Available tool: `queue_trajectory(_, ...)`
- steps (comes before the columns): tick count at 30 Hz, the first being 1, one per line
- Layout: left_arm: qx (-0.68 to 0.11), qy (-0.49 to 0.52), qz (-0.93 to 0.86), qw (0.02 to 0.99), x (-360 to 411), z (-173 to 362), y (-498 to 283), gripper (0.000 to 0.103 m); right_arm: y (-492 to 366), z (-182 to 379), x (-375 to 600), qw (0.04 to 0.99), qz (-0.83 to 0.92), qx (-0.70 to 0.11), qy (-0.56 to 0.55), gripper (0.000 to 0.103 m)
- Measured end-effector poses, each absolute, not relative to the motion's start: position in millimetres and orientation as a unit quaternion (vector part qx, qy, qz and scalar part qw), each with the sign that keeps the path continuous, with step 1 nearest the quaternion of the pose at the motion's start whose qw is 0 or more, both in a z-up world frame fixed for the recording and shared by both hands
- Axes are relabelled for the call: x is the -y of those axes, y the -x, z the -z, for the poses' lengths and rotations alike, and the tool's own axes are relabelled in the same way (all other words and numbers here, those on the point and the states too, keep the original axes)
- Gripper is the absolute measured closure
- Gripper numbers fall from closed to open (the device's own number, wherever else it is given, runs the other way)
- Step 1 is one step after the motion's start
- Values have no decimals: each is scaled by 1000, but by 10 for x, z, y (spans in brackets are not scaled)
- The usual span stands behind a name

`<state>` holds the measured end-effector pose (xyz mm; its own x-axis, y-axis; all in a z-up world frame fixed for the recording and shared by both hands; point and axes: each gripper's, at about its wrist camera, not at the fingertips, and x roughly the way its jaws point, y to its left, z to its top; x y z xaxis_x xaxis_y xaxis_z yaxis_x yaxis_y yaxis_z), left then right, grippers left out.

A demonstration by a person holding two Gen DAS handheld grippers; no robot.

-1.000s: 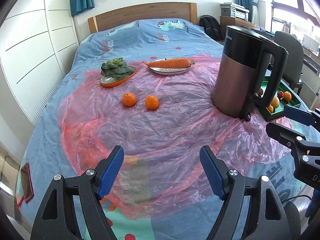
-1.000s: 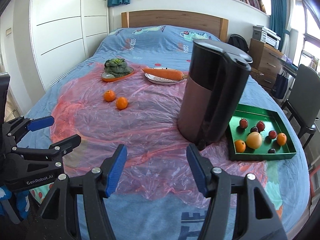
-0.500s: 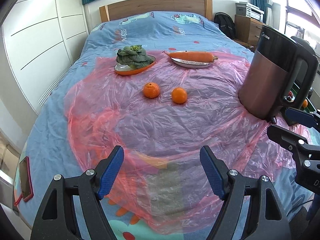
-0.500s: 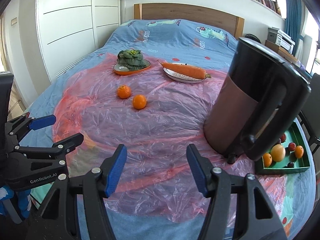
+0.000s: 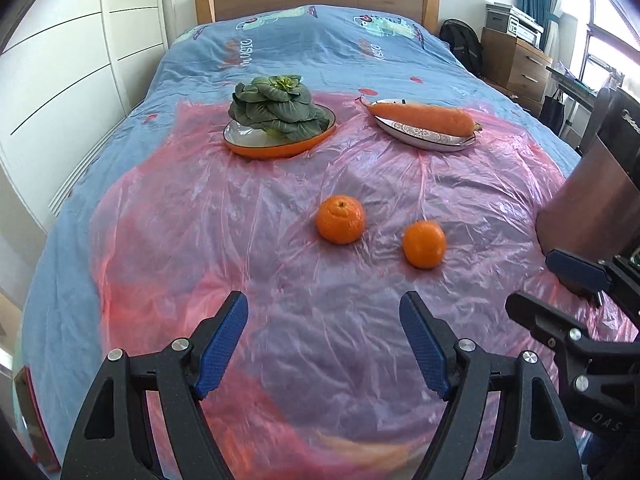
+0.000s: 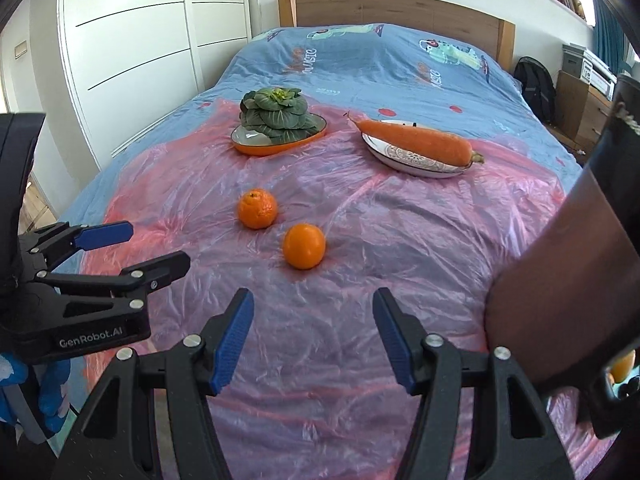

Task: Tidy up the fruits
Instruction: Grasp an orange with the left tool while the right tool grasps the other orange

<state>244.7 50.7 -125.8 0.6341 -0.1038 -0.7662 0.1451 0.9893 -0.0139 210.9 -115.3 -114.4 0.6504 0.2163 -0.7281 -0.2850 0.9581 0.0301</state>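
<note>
Two oranges lie on the pink plastic sheet on the bed: the left orange and the right orange. My left gripper is open and empty, just short of the left orange. My right gripper is open and empty, just short of the right orange. Each gripper shows in the other's view: the right one at the right edge, the left one at the left. An orange in the green tray peeks out behind the kettle.
A black and copper kettle stands close on the right. Behind the oranges are an orange dish of leafy greens and a plate with a carrot. White cupboards line the left.
Both grippers have moved forward and leftward toward the two oranges, which now look larger and nearer. The kettle has slid to the right edge of both views, hiding the green tray.
</note>
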Motion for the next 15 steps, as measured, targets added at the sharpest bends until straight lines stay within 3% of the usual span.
queue_trajectory(7, -436, -48, 108, 892, -435, 1439, -3092, 30, -2537, 1412, 1061, 900, -149, -408, 35, 14)
queue_trajectory(11, -448, -65, 130, 882, -390, 1580, -3258, 33, -2720, 1548, 1024, 894, -154, -419, 34, 29)
queue_trajectory(15, -459, -73, 147, 873, -361, 1684, -3366, 35, -2855, 1628, 957, 890, -164, -425, 37, 33)
